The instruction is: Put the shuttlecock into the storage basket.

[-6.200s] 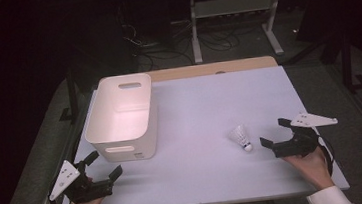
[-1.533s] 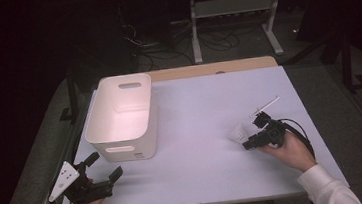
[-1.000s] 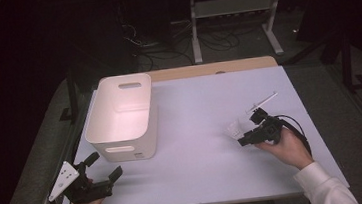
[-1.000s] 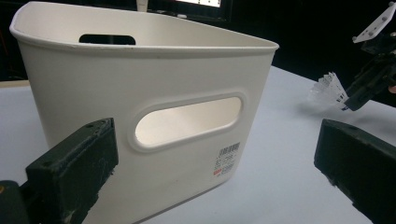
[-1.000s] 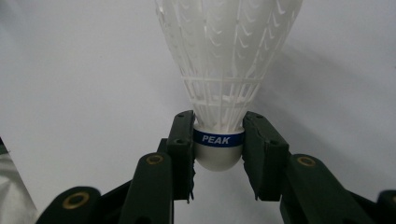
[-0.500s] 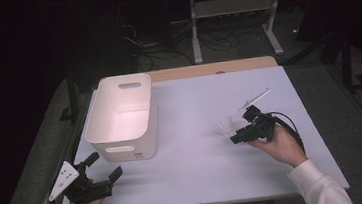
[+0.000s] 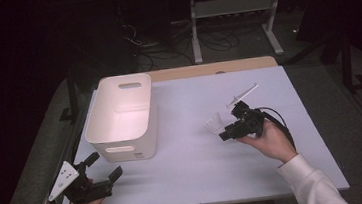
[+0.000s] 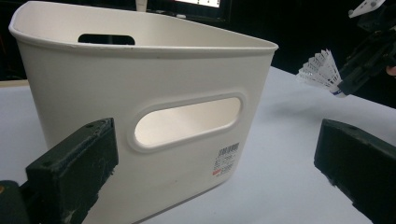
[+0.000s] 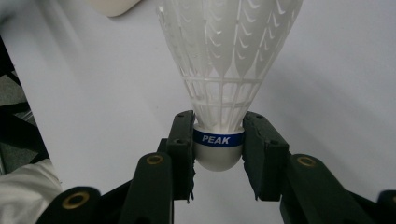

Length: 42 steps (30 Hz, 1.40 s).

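High view: right gripper [image 7: 224, 132] clamped on shuttlecock [image 7: 215, 124], held above table [image 7: 201, 180], well right of white bin [image 7: 120, 115]; left gripper [image 7: 97, 170] parked near front edge, jaws wide. Left gripper view: bin just ahead, shuttlecock far right. Right gripper view: pinched at cork only. Risk: round cork slipping out, or skirt snagging bin rim.

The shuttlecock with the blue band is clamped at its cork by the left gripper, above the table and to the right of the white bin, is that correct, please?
Not quite: the right gripper holds it, not the left. The right gripper view shows its jaws pressed on the cork of the shuttlecock at the blue band. The high view shows the left gripper open near the white bin, with nothing between its jaws. The rest is right.
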### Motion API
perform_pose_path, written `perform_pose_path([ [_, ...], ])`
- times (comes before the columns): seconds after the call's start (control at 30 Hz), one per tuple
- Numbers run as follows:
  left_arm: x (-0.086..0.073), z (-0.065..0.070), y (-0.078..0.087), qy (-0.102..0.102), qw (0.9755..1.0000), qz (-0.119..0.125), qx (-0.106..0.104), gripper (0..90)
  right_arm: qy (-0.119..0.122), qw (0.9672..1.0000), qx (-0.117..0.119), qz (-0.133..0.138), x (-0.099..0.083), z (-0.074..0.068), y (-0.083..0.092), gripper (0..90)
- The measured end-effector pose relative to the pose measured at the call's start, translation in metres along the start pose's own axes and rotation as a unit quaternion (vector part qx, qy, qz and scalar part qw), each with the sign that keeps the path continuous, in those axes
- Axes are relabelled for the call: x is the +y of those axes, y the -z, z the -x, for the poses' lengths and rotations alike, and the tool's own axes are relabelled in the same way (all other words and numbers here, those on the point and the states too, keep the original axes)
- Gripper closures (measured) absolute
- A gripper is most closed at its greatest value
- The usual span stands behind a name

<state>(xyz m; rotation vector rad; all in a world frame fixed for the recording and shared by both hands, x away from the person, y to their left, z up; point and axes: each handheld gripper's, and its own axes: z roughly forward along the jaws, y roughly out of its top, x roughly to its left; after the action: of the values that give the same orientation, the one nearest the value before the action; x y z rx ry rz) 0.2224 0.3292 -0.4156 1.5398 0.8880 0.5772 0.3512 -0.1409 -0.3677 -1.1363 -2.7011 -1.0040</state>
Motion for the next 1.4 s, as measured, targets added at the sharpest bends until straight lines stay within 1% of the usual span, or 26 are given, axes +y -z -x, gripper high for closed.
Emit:
perform_pose_path([
  [0.03,0.0,0.0,0.0,0.0,1.0,0.0,0.0,0.0,0.0,1.0,0.0,0.0,0.0,0.0,0.0,64.3],
  [0.07,0.0,0.0,0.0,-0.001,1.0,-0.002,0.0,0.0,0.003,1.0,0.005,0.005,0.003,-0.002,0.0,64.3],
  [0.17,0.0,0.0,0.0,-0.001,1.0,-0.001,0.0,0.0,0.009,0.9999,0.008,0.006,0.006,-0.005,-0.002,64.3],
  [0.23,0.0,0.0,0.0,-0.002,1.0,-0.001,0.0,0.0,0.01,0.9999,0.01,0.006,0.008,-0.007,-0.002,64.3],
  [0.27,0.0,0.0,0.0,-0.002,1.0,-0.001,0.0,0.0,0.009,0.9999,0.008,0.006,0.009,-0.007,-0.003,64.3],
  [0.3,0.0,0.0,0.0,-0.002,1.0,-0.001,0.0,0.0,0.012,0.9998,0.011,0.008,0.01,-0.008,-0.003,64.3],
  [0.33,0.0,0.0,0.0,-0.002,1.0,-0.001,0.0,0.0,0.015,0.9998,0.01,0.008,0.011,-0.009,-0.003,64.3],
  [0.43,0.0,0.0,0.0,-0.001,1.0,-0.002,0.0,0.0,0.015,0.9998,0.013,0.01,0.015,-0.012,-0.002,64.3],
  [0.5,0.0,0.0,0.0,-0.002,1.0,-0.001,0.0,0.0,0.02,0.9996,0.012,0.012,0.017,-0.013,-0.001,64.3],
  [0.53,0.0,0.0,0.0,-0.003,1.0,-0.001,0.0,0.0,0.019,0.9996,0.016,0.015,0.019,-0.015,0.0,64.3],
  [0.6,0.0,0.0,0.0,-0.001,1.0,0.0,0.0,0.0,0.025,0.9994,0.013,0.018,0.021,-0.015,0.0,64.3],
  [0.63,0.0,0.0,0.0,-0.001,1.0,-0.001,0.001,0.0,0.027,0.9993,0.017,0.021,0.024,-0.017,0.0,64.3],
  [0.67,0.0,0.0,0.0,-0.002,1.0,-0.001,-0.001,0.0,0.03,0.9992,0.013,0.021,0.025,-0.018,0.0,64.3],
  [0.77,0.0,0.0,0.0,-0.001,1.0,-0.001,-0.001,0.0,0.03,0.9991,0.017,0.023,0.028,-0.02,0.001,64.3],
  [0.8,0.0,0.0,0.0,-0.002,1.0,-0.001,-0.001,0.0,0.033,0.9991,0.013,0.023,0.029,-0.02,0.002,64.3],
  [0.83,0.0,0.0,0.0,-0.002,1.0,-0.001,-0.001,0.0,0.035,0.999,0.014,0.025,0.03,-0.021,0.002,64.3],
  [0.87,0.0,0.0,0.0,-0.003,1.0,-0.001,-0.001,0.0,0.032,0.999,0.017,0.025,0.031,-0.022,0.003,64.3],
  [0.93,0.0,0.0,0.0,-0.002,1.0,0.0,-0.001,0.0,0.036,0.9989,0.014,0.027,0.032,-0.022,0.003,64.3],
  [0.97,0.0,0.0,0.0,-0.002,1.0,-0.001,-0.001,0.0,0.035,0.9988,0.019,0.028,0.033,-0.023,0.004,64.3],
  [1.03,0.0,0.001,0.0,0.004,1.0,0.003,-0.002,0.0,0.039,0.9986,0.018,0.03,0.036,-0.024,0.005,64.3],
  [1.13,0.0,0.0,0.0,-0.001,1.0,-0.001,-0.001,0.0,0.037,0.9986,0.02,0.031,0.039,-0.027,0.006,64.3],
  [1.17,0.0,0.0,0.0,0.0,1.0,-0.001,-0.001,0.0,0.044,0.9984,0.017,0.033,0.04,-0.026,0.005,64.3],
  [1.2,0.0,0.0,0.0,-0.001,1.0,-0.001,-0.001,0.0,0.041,0.9984,0.021,0.033,0.042,-0.028,0.006,64.3],
  [1.27,0.0,0.0,0.0,-0.002,1.0,-0.001,-0.001,0.0,0.042,0.9983,0.02,0.034,0.043,-0.028,0.006,64.3],
  [1.4,0.0,0.0,0.0,-0.001,1.0,0.0,-0.002,0.0,0.05,0.998,0.019,0.035,0.05,-0.031,0.005,64.3],
])
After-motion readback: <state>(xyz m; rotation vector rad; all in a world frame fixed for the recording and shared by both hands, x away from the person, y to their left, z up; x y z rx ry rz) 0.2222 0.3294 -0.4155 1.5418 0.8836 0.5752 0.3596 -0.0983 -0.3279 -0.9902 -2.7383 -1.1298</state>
